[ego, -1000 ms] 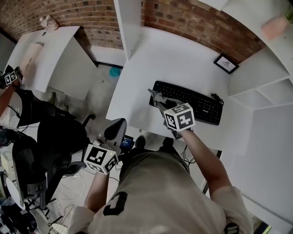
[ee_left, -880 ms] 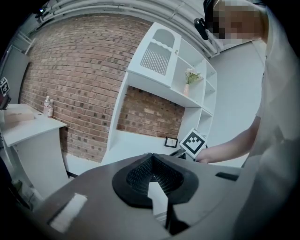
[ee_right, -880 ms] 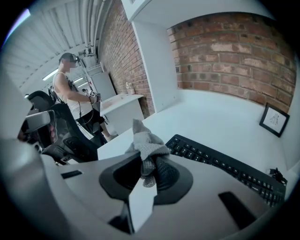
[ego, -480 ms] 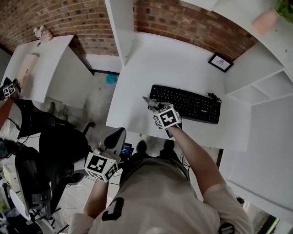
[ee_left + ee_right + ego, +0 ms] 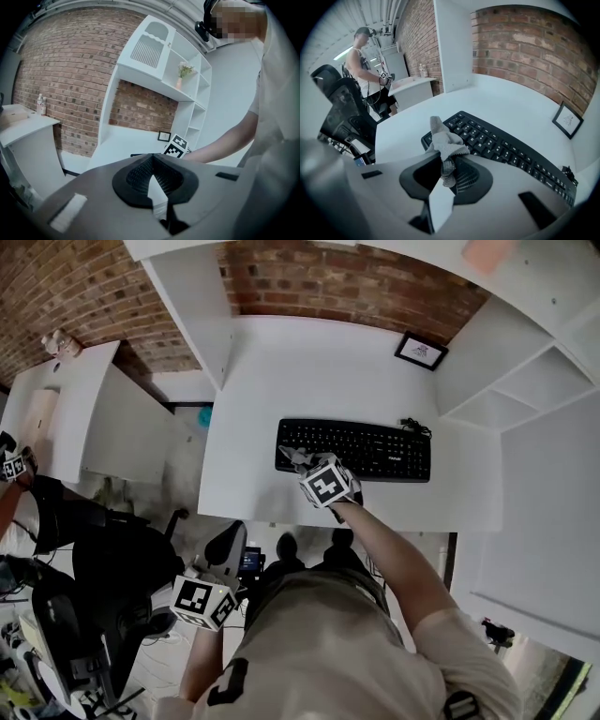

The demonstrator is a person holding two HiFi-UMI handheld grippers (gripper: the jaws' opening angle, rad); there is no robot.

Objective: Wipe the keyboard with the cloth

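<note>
Grey cloth (image 5: 443, 140) is pinched in the right gripper (image 5: 446, 165), now at the left end of the keyboard (image 5: 375, 448), near the tabletop (image 5: 309, 371) front edge (slid left off the middle keys). One pass likely done. Left gripper (image 5: 152, 168) is closed, empty, off the tabletop.
</note>
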